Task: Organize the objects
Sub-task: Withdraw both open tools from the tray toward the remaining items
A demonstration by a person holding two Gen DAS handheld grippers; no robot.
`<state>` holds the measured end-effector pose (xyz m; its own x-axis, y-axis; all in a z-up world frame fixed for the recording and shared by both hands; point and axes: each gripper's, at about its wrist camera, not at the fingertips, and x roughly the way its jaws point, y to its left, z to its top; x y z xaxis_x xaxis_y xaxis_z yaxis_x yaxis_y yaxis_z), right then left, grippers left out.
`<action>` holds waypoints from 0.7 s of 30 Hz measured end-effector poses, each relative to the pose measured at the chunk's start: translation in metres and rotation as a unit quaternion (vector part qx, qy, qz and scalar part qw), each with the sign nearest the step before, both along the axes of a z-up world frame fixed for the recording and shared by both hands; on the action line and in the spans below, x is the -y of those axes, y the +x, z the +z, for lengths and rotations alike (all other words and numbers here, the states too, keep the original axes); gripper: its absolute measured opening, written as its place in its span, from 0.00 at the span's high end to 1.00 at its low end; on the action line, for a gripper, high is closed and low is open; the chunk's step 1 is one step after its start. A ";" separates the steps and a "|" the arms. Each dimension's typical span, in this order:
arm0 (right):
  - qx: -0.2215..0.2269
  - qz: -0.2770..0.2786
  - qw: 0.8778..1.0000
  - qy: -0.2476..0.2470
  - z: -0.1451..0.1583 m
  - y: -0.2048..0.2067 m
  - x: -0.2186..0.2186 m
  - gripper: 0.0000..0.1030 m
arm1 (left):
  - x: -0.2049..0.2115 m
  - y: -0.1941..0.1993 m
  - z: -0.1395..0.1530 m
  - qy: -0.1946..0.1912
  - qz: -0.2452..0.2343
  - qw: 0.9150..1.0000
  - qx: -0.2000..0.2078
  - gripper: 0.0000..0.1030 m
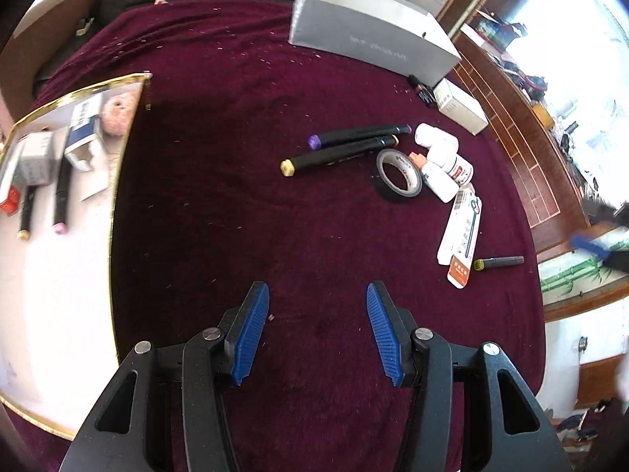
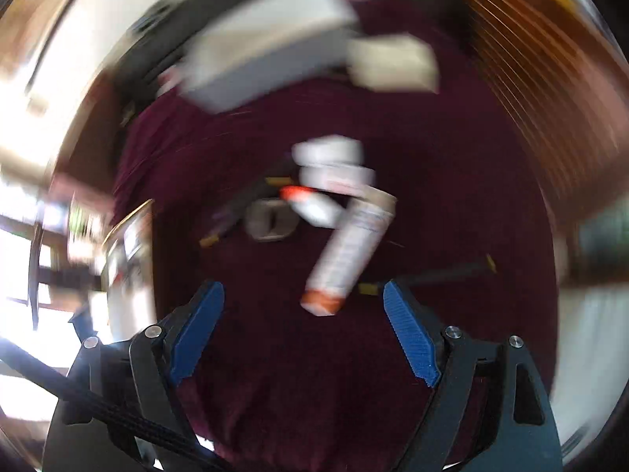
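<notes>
— Blue ribbed pads are facing each other on our left gripper [image 1: 317, 295]; its jaws are standing apart with nothing between them, hovering over fuzzy maroon cloth [image 1: 220, 204].

— Our right gripper [image 2: 303, 292] is gaping wide too, released, though its view is blurring.

— Beyond, we are seeing two black cylindrical markers [image 1: 346, 147] lying side by side, long axes running left-right, coloured caps pointing left.

— Right of them a grey tape roll [image 1: 399, 173] is lying beside smooth white bottles [image 1: 442, 157].

— At left, a gold-rimmed white tray [image 1: 59, 275] is holding more markers.

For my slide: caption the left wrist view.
Open left gripper hovers over maroon cloth; markers, tape roll ahead.
</notes>
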<state>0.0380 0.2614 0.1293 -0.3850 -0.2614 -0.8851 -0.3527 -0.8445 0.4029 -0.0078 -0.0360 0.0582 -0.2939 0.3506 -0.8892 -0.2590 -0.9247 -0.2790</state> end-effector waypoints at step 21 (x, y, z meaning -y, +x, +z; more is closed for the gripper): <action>0.014 -0.110 0.993 -0.047 -0.078 0.057 -0.041 0.18 | -0.106 -0.089 -0.041 -0.033 0.005 0.999 -0.031 0.58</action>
